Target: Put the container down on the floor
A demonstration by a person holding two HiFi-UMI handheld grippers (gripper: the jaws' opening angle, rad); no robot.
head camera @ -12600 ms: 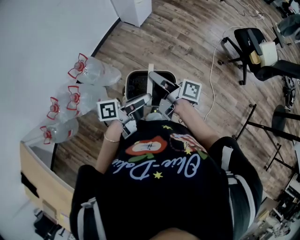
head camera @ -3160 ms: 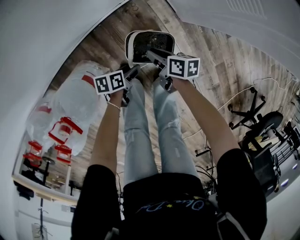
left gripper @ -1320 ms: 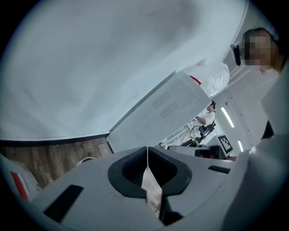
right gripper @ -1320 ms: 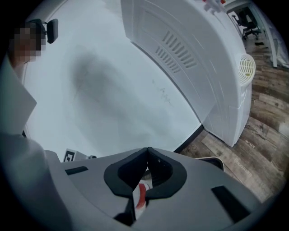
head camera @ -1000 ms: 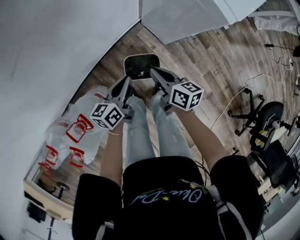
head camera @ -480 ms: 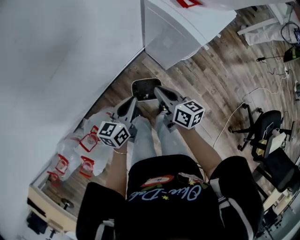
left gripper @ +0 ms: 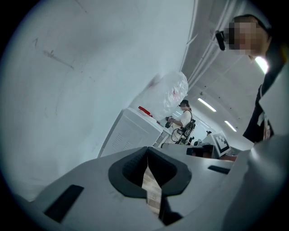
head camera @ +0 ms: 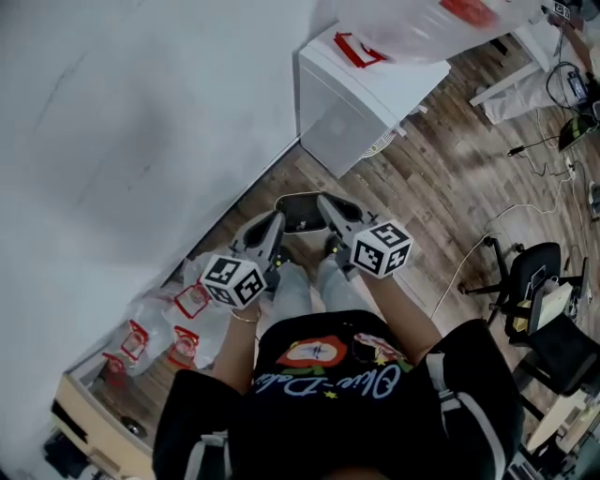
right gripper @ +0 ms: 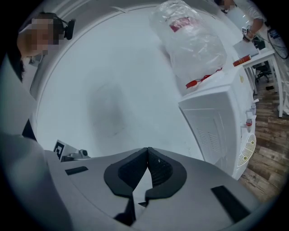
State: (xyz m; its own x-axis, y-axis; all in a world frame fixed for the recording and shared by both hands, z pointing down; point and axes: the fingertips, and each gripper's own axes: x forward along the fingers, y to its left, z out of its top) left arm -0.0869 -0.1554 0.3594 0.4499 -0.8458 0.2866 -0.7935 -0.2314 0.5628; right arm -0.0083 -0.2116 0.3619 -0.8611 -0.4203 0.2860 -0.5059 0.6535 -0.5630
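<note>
The container (head camera: 300, 196), a pale bin with a dark inside, stands on the wood floor by the wall, just beyond the person's feet. Both grippers hang well above it and touch nothing. My left gripper (head camera: 274, 219) points forward over the bin's left side, my right gripper (head camera: 325, 200) over its right side. In the left gripper view the left gripper (left gripper: 147, 151) has its pads pressed together with nothing between them. The right gripper (right gripper: 147, 151) is likewise shut and empty in its own view, facing the white wall. Neither gripper view shows the bin.
A white cabinet (head camera: 361, 103) with a clear plastic bag (head camera: 422, 23) on top stands against the wall ahead. Clear bags with red marks (head camera: 169, 319) lie at the left by a cardboard box (head camera: 94, 412). An office chair (head camera: 539, 300) and cables are at the right.
Both grippers have risen together away from the bin, which stays on the floor and now looks smaller and farther below. The person has straightened up.
</note>
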